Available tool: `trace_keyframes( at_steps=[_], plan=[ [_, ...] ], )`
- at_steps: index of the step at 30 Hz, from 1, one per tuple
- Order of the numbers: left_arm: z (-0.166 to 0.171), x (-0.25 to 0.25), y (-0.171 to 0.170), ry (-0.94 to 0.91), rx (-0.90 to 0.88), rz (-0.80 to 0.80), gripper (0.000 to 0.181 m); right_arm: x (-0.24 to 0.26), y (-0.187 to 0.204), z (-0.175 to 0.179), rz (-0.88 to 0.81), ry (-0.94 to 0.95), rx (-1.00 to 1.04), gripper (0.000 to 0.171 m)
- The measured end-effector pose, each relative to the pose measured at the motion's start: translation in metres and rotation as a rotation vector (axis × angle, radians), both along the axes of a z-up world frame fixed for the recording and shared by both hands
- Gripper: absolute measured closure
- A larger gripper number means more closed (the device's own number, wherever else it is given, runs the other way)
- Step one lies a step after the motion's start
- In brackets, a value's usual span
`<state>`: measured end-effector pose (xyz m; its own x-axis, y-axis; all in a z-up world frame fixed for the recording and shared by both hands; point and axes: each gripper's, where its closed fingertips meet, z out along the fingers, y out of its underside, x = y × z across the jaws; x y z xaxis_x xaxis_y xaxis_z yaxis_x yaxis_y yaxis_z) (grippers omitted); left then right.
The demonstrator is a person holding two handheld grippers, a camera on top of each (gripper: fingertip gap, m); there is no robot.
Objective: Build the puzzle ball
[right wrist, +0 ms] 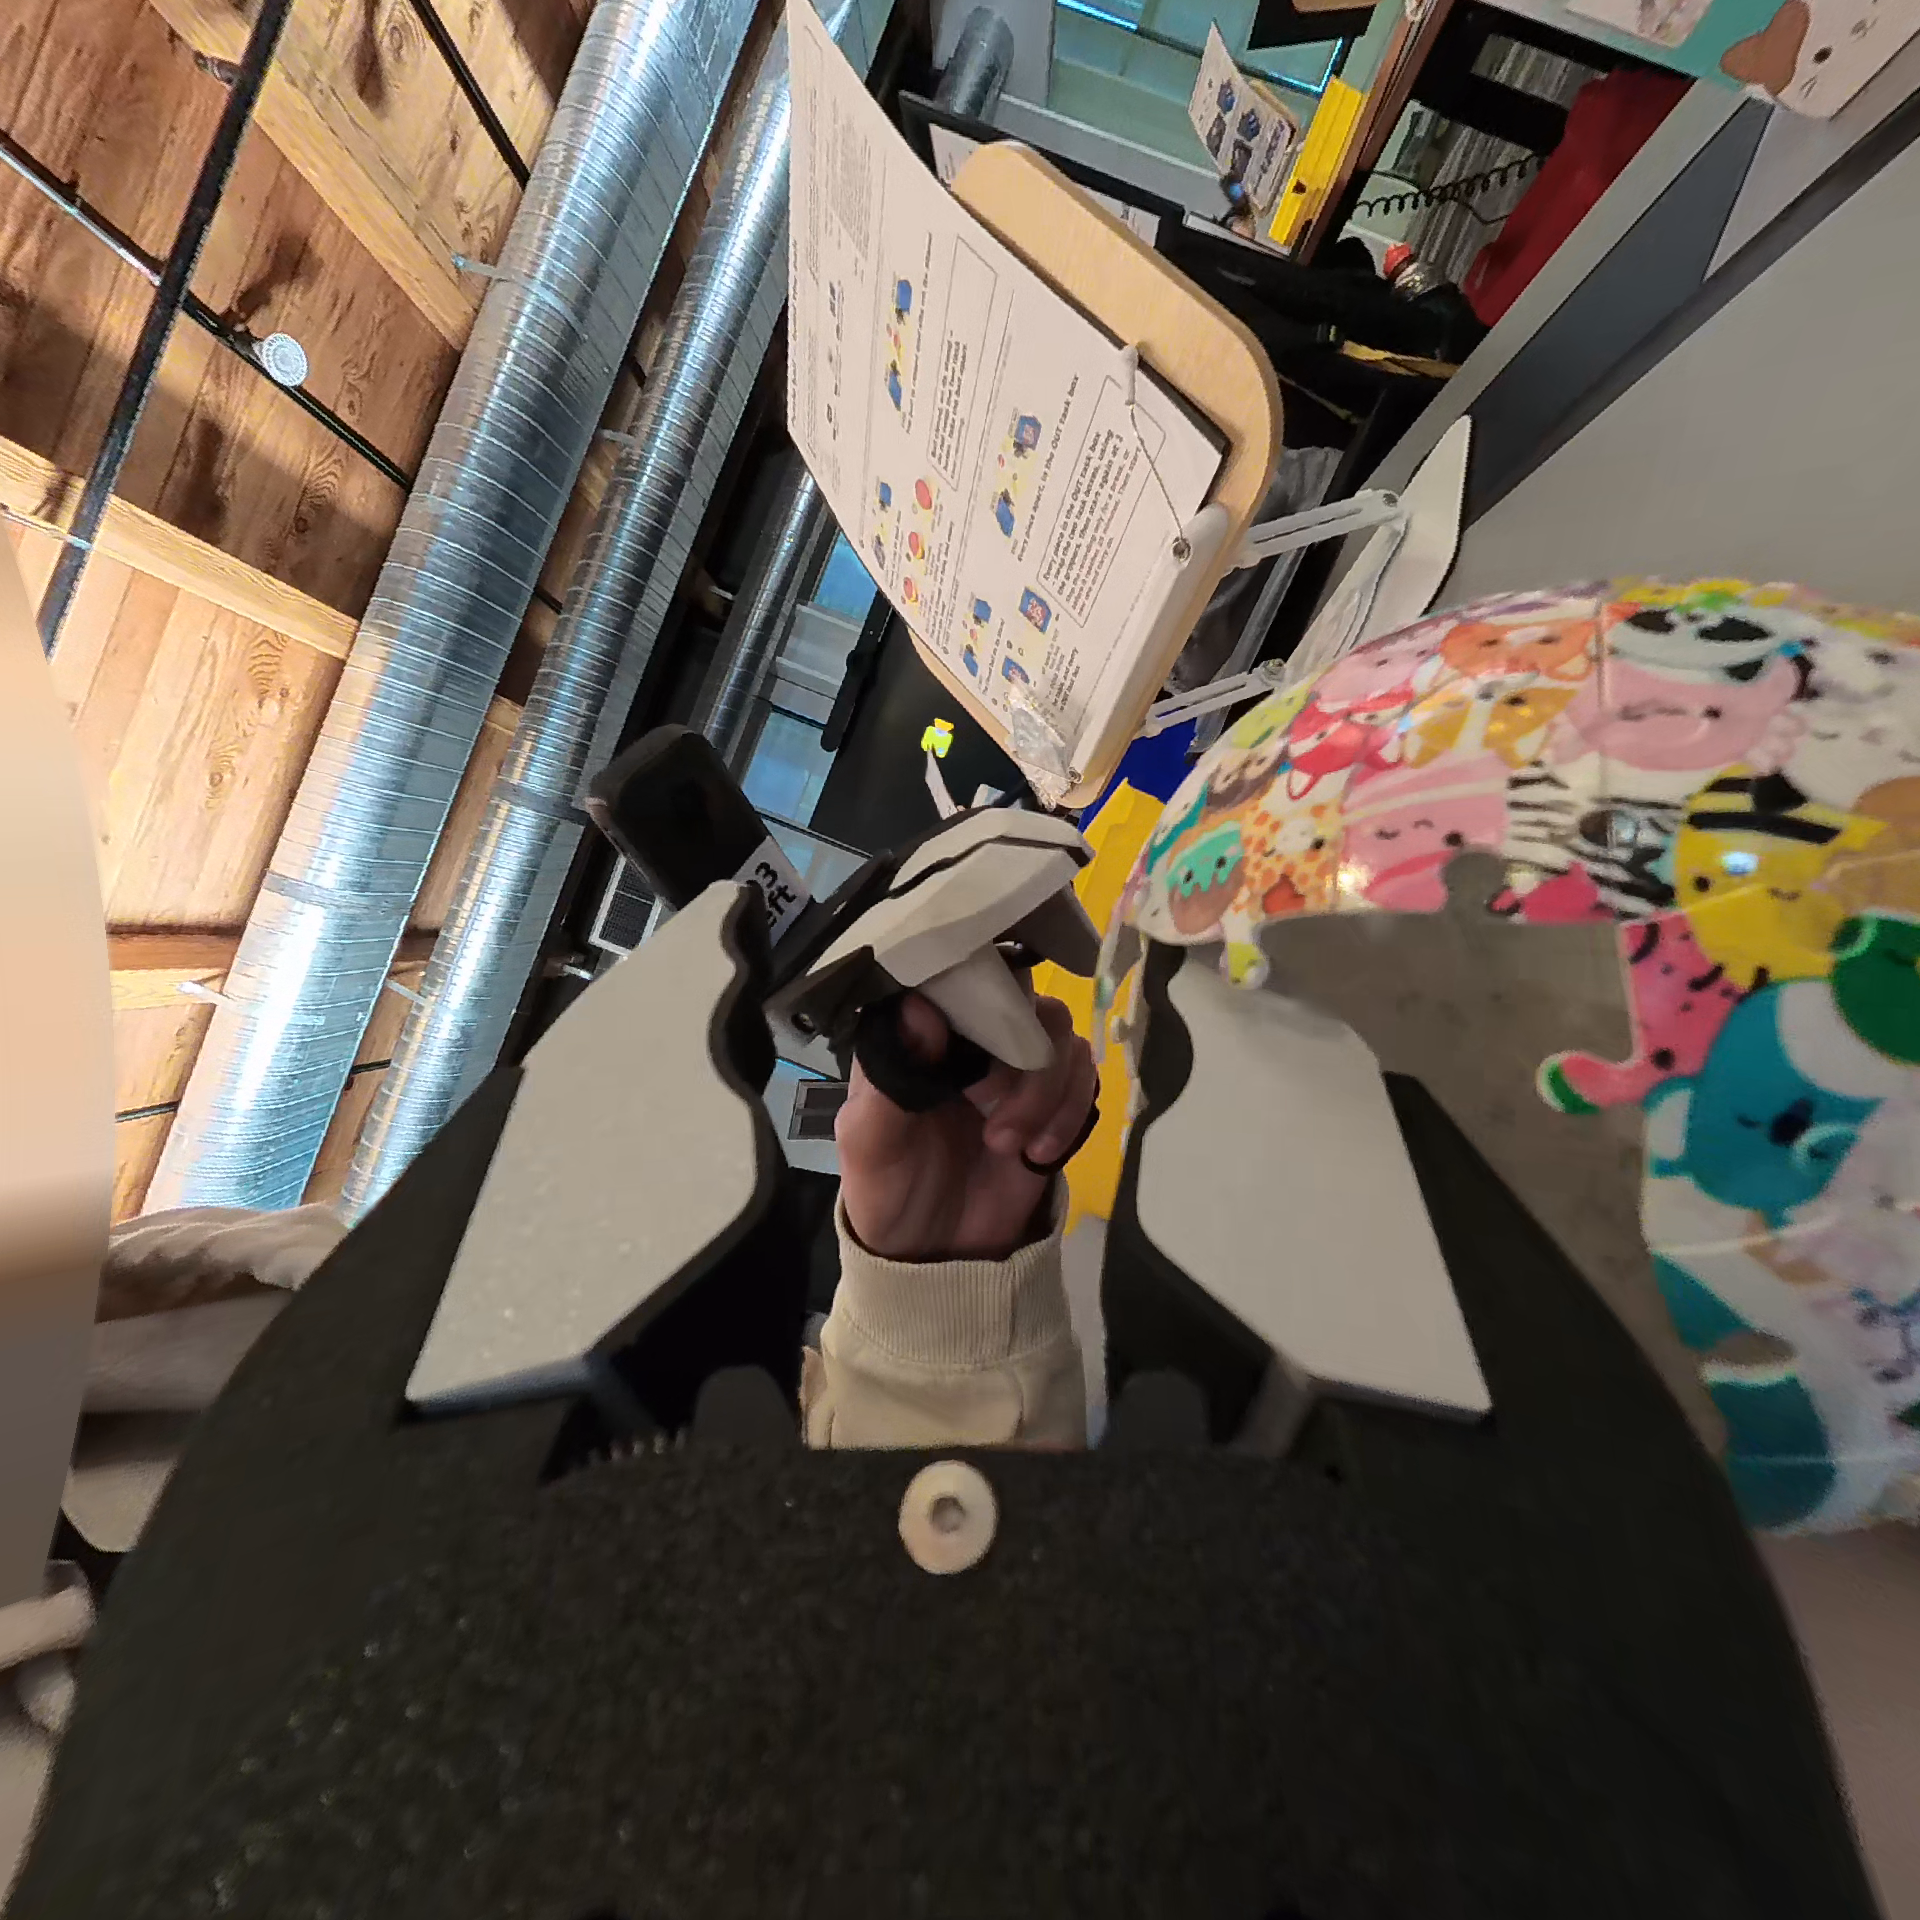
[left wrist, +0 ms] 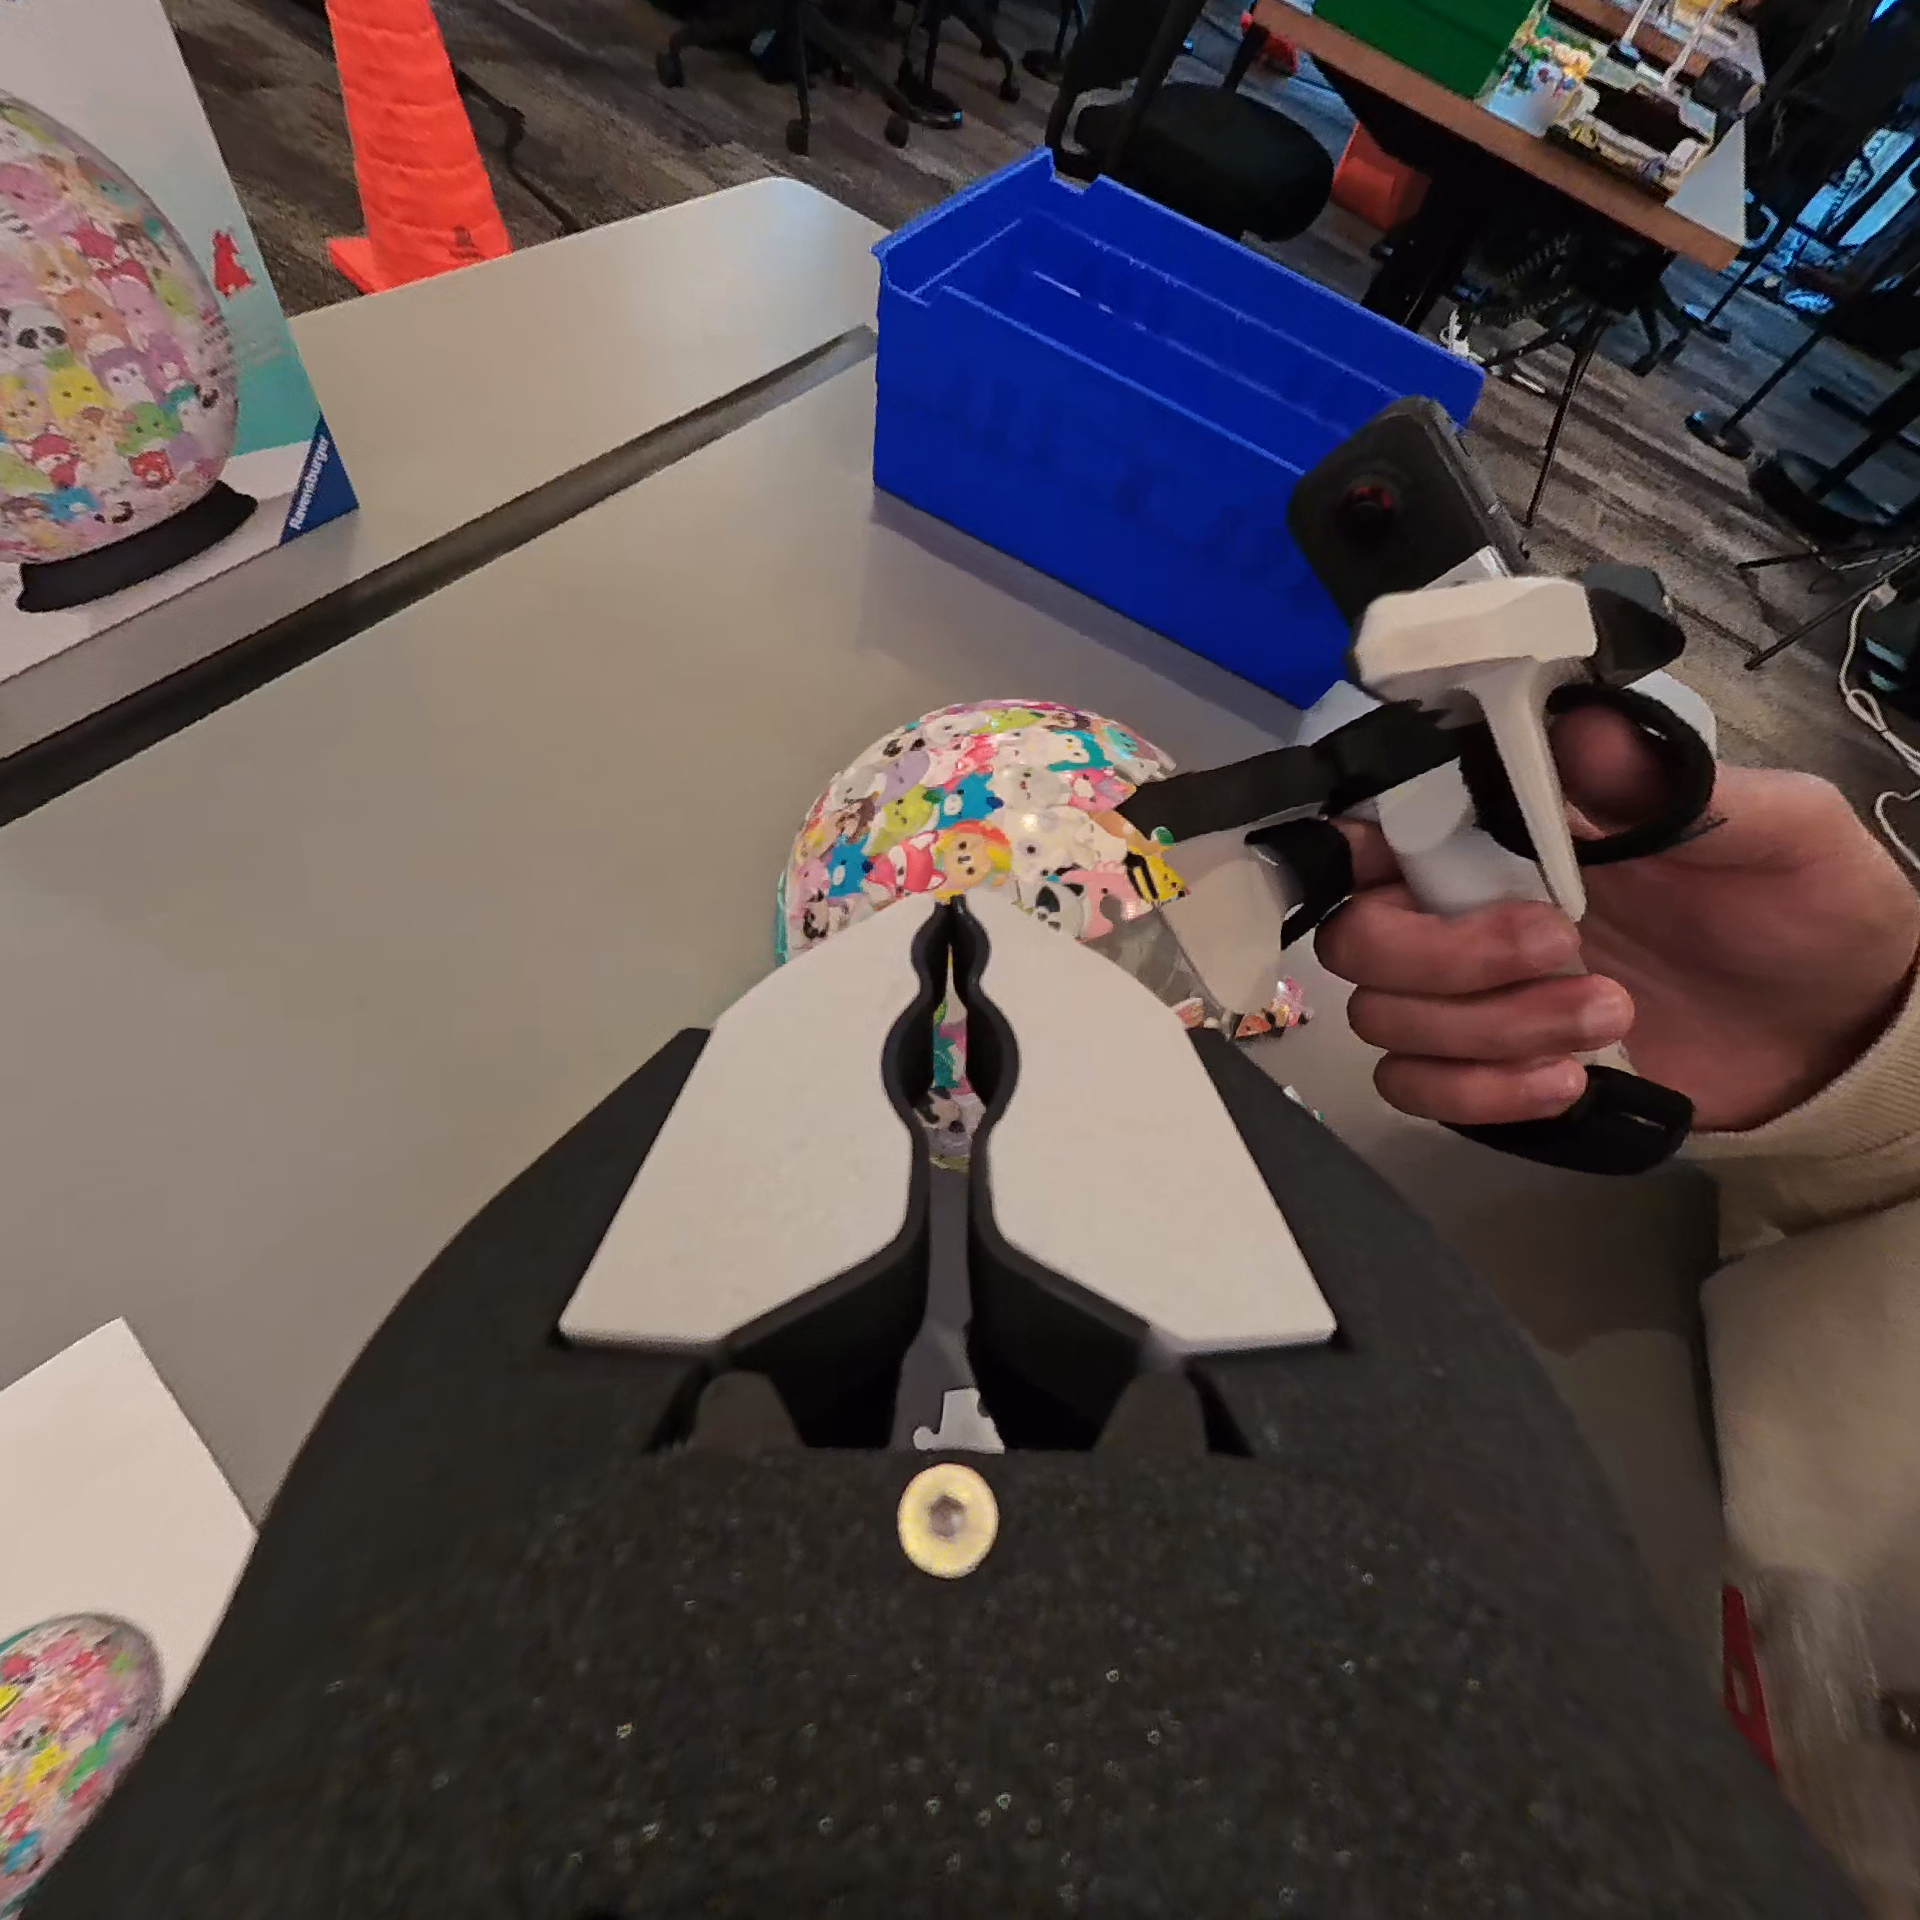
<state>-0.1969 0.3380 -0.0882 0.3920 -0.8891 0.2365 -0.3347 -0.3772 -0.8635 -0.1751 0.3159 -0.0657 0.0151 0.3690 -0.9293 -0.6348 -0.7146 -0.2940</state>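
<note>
The left gripper [left wrist: 951, 914] fills the near foreground of its own view, jaws pressed nearly together on a colourful puzzle piece [left wrist: 951, 1049] seen through the gap between the fingers. Its tips reach the near edge of the half-built ball [left wrist: 966, 821], a printed dome resting on the grey table [left wrist: 520, 831]. To the right, a hand [left wrist: 1621, 935] in a cream sleeve grips the right gripper [left wrist: 1195, 831], tilted down toward the dome's open right side.

The right wrist view is rolled sideways: its gripper [right wrist: 956, 966] stands wide apart with nothing between the fingers, one finger [right wrist: 1288, 1195] lying against the ball's [right wrist: 1558, 790] grey inner shell. Only this view shows the other hand [right wrist: 956, 1153] on the left gripper's handle, a clipboard [right wrist: 1039, 468] with an instruction sheet, and ducts [right wrist: 468, 623] under a wooden ceiling.

Farther off in the left view stand a blue bin [left wrist: 1143, 384], the puzzle box [left wrist: 135, 343] and an orange cone [left wrist: 416, 145] on the floor.
</note>
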Motion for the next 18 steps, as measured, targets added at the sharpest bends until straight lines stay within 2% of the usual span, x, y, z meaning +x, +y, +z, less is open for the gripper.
trace_keyframes(
  at_steps=[7, 11, 18],
  plan=[
    [-0.005, 0.019, -0.011, 0.054, 0.026, -0.071, 0.181, -0.007, 0.001, 0.003, 0.02, 0.027, -0.003, 0.101],
    [-0.005, 0.015, -0.009, 0.061, 0.035, -0.054, 0.181, -0.008, 0.004, 0.003, 0.024, 0.038, -0.014, 0.102],
    [-0.008, 0.008, -0.002, 0.058, 0.0, -0.031, 0.181, -0.008, 0.008, 0.001, -0.024, -0.046, -0.026, 0.083]
  ],
)
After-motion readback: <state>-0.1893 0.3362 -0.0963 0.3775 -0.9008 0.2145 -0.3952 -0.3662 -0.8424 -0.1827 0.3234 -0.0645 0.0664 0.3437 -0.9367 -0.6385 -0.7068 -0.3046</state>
